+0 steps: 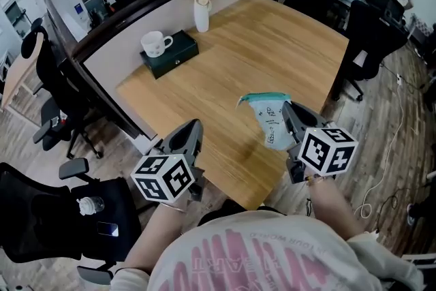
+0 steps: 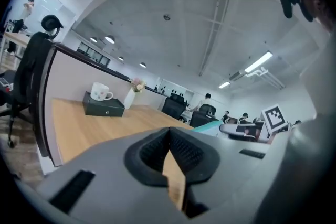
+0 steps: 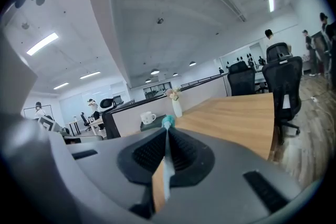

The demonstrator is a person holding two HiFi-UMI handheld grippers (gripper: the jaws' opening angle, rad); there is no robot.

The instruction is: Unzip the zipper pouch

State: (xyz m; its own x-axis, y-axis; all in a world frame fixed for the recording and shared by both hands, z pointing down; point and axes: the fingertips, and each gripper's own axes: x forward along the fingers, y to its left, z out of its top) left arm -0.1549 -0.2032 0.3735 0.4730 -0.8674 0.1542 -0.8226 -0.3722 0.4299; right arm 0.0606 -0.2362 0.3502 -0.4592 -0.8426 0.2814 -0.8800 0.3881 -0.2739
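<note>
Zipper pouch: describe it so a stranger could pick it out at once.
Start at the wooden table. By its near right edge, the right tongs pinch the zipper pouch. It is the only flat, pale thing with a teal top; the mug and vase stand far off.

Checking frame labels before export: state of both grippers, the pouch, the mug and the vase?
left gripper: shut, nothing between the jaws.
right gripper: shut on the zipper pouch.
zipper pouch: held at one edge by the right gripper; zip open or closed cannot be told.
mug: upright on the dark box.
vase: upright, flowers in it.
</note>
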